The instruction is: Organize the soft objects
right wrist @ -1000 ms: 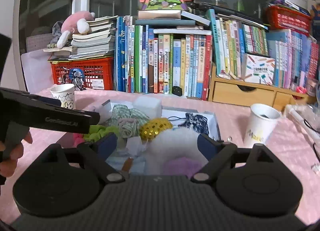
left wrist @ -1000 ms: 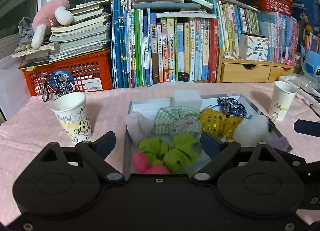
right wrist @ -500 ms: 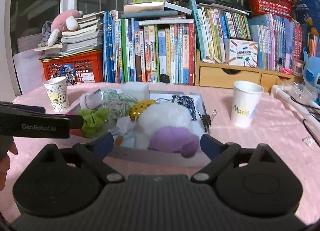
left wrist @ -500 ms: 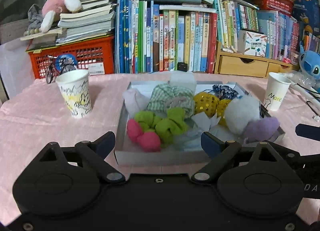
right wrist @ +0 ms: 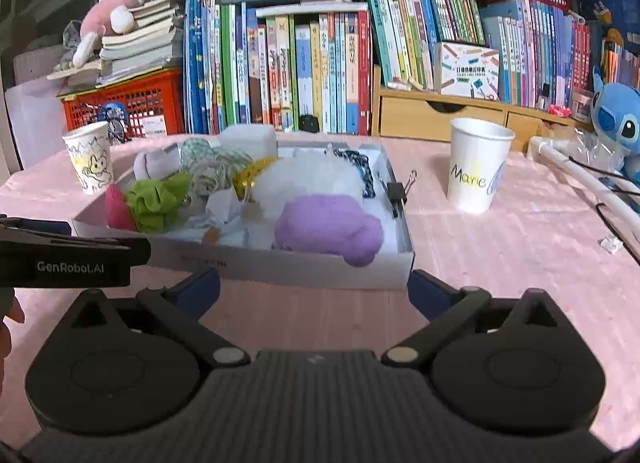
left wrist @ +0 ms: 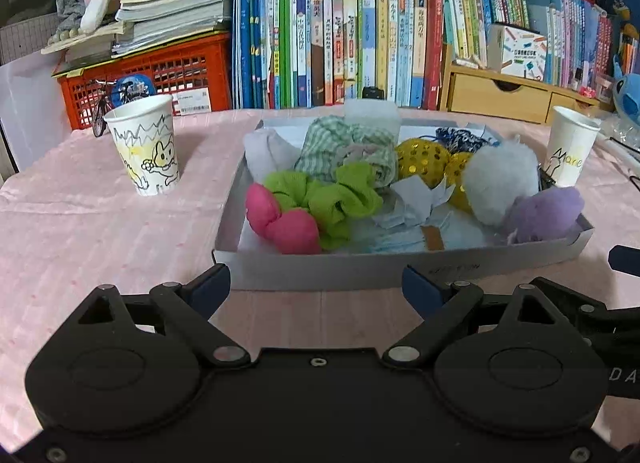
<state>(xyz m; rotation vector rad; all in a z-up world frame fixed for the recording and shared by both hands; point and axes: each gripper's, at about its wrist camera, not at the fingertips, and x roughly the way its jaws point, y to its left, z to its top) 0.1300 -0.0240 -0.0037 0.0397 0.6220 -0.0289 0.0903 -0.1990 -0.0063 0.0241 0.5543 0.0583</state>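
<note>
A shallow white tray (left wrist: 360, 269) on the pink tablecloth holds several soft things: a pink scrunchie (left wrist: 280, 219), a green scrunchie (left wrist: 340, 199), a checked cloth (left wrist: 340, 147), a gold sequin scrunchie (left wrist: 424, 159), a white pompom (left wrist: 500, 179) and a purple pompom (left wrist: 548, 211). The tray also shows in the right wrist view (right wrist: 304, 267), with the purple pompom (right wrist: 328, 229) nearest. My left gripper (left wrist: 316, 287) is open and empty, just short of the tray's near wall. My right gripper (right wrist: 314, 289) is open and empty, also in front of the tray.
A drawn-on paper cup (left wrist: 144, 151) stands left of the tray, a white paper cup (right wrist: 476, 165) right of it. A binder clip (right wrist: 398, 193) lies by the tray's right wall. Books, a red crate (left wrist: 160, 79) and wooden drawers (right wrist: 440, 119) line the back.
Both grippers have pulled back from over the tray toward the table's near side. The tray now lies wholly ahead of the fingers. Both stay open and empty.
</note>
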